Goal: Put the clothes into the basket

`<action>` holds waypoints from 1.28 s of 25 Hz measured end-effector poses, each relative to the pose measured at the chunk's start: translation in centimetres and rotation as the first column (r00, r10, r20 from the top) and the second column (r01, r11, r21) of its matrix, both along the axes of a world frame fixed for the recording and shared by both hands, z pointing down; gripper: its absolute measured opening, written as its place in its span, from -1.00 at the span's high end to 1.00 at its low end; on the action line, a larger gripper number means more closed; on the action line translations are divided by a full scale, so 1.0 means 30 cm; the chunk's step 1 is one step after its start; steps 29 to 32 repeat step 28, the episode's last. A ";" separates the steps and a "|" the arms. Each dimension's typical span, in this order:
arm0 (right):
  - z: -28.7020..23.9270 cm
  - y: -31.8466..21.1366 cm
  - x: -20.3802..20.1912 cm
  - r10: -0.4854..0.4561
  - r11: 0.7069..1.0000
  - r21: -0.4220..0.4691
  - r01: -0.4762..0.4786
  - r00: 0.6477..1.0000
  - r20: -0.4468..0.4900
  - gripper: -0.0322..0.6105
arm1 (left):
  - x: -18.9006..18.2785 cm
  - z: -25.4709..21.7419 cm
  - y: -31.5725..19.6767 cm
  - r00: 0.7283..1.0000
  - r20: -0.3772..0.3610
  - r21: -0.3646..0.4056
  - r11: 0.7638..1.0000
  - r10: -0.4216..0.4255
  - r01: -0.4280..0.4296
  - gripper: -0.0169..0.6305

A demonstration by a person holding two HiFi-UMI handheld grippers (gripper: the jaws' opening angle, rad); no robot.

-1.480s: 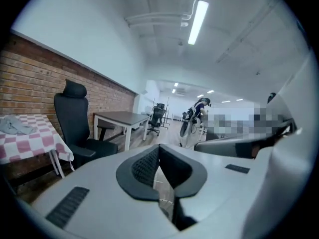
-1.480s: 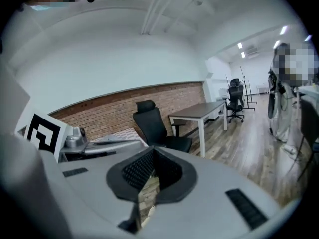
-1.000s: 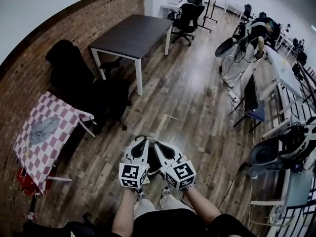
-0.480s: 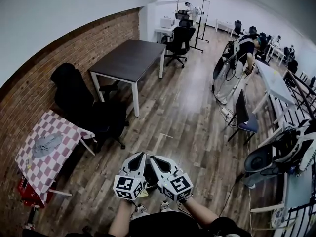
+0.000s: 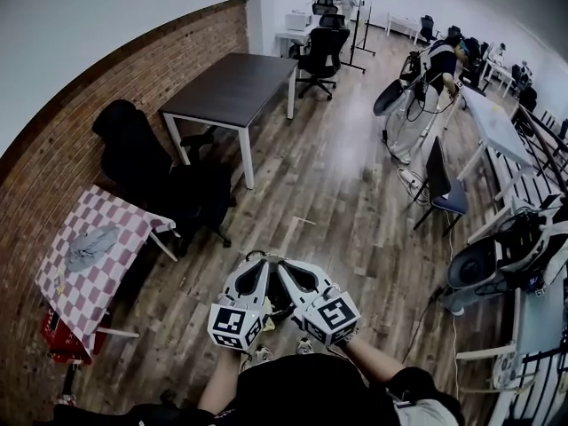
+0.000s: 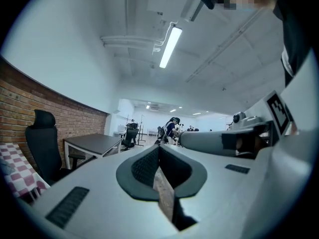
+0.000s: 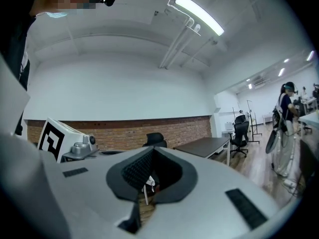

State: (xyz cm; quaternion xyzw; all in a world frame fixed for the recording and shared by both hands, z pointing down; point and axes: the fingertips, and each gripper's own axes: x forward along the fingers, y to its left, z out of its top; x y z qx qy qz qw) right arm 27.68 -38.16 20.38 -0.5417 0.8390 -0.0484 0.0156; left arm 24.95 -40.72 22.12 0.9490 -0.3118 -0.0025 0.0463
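Head view: white left gripper [image 5: 257, 263] beside white right gripper [image 5: 286, 264], jaws still closed, empty; grey crumpled garment [image 5: 91, 248] unmoved on pink-checked table [image 5: 120, 220].

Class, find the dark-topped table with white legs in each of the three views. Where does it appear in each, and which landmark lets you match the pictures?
Head view: dark-topped table upper left of centre, along the brick wall.
Left gripper view: dark-topped table left of centre, low in the picture.
Right gripper view: dark-topped table right of centre, at mid-height.
Shared landmark: the brick wall running beside it in all three.
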 end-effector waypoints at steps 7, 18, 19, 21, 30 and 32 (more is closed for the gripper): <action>0.043 0.003 -0.066 -0.050 0.998 -0.030 0.050 0.999 -0.006 0.88 | -0.016 0.011 0.010 1.000 0.004 -0.006 1.000 -0.001 0.001 0.91; 0.033 0.012 -0.061 -0.033 0.999 -0.032 0.033 0.999 0.003 0.88 | -0.029 0.030 0.026 1.000 -0.017 -0.024 1.000 -0.005 0.005 0.91; 0.033 0.017 -0.057 -0.031 0.999 -0.034 0.031 1.000 0.004 0.88 | -0.027 0.030 0.029 1.000 -0.018 -0.025 1.000 -0.005 0.005 0.91; 0.032 0.026 -0.048 -0.026 0.999 -0.035 0.026 1.000 0.004 0.88 | -0.021 0.028 0.034 1.000 -0.020 -0.027 1.000 -0.005 0.004 0.91; 0.047 0.024 -0.028 -0.006 1.000 -0.024 0.006 1.000 -0.003 0.88 | -0.007 0.026 0.032 1.000 -0.015 -0.024 1.000 0.006 -0.007 0.91; 0.047 0.024 -0.028 -0.006 1.000 -0.024 0.006 1.000 -0.003 0.88 | -0.007 0.026 0.032 1.000 -0.015 -0.024 1.000 0.006 -0.007 0.91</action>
